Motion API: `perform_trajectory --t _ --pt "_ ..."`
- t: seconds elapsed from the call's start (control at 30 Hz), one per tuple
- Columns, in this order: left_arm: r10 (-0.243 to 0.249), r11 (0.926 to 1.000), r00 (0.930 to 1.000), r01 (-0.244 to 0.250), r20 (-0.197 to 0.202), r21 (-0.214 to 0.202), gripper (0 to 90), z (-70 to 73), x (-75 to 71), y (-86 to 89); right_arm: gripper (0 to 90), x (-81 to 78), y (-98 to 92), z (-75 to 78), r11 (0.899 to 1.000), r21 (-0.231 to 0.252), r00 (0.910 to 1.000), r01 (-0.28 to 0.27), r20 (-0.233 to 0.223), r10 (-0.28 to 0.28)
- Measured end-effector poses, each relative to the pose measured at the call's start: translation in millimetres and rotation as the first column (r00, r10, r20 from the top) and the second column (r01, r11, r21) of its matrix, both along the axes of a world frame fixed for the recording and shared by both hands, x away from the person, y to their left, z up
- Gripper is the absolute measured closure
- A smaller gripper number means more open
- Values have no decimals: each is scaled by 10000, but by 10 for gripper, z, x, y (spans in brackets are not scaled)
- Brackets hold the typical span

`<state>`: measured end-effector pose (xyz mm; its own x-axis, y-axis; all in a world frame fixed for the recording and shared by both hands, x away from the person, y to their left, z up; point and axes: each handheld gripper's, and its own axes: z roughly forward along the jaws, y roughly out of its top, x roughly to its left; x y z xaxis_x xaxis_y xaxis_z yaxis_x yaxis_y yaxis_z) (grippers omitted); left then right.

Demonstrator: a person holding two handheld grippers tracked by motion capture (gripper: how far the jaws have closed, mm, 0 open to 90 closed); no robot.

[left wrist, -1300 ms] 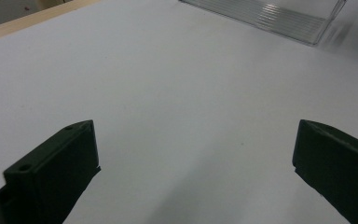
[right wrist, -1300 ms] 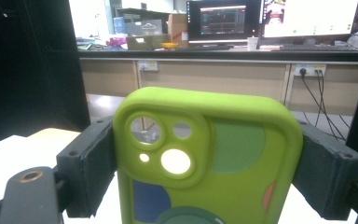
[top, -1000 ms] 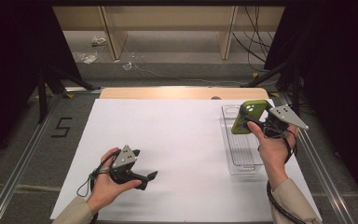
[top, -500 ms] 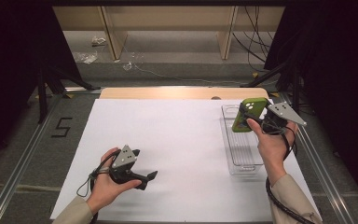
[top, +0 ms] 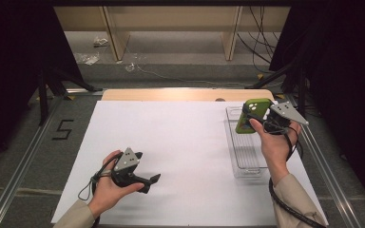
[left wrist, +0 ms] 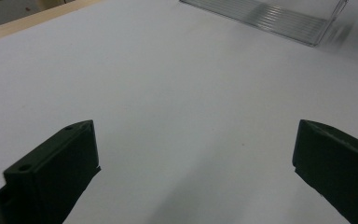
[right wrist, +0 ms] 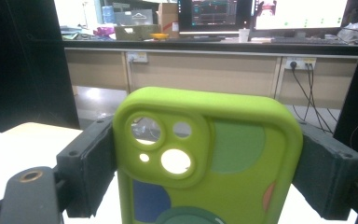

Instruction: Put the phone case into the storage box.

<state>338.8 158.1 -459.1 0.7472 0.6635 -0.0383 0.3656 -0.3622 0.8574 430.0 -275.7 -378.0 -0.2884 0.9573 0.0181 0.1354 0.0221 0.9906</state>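
The right gripper [top: 250,119] was raised above the clear plastic tray [top: 245,156] at the right side of the tabletop [top: 185,142]. Its fingers [right wrist: 89,163] were clamped on the two long edges of a green phone case [right wrist: 205,158], which stood upright, camera cut-outs uppermost, with its back facing the gripper camera. In the high view, the phone case [top: 252,115] sat over the far end of the tray, clear of its walls.

The left gripper [top: 145,176] rested low on the white sheet at the near left, well apart from the tray, its fingers [left wrist: 56,168] spread wide with nothing between them.

Judgement: the step in hand appeared to be placing the case into the tray. To do it well, the case should be tilted to lie along the tray's length, lowered until it meets the floor, and released only then. The tray looked light and could slide if a wall is struck; the idle left gripper could steady it.
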Motion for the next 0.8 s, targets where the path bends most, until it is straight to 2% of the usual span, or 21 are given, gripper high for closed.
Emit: perform_trajectory --t 0.8 --pt "5 10000 10000 -5 -7 12 0 -4 2 -1 172 86 27 -37 9999 -158 9997 -28 -247 24"
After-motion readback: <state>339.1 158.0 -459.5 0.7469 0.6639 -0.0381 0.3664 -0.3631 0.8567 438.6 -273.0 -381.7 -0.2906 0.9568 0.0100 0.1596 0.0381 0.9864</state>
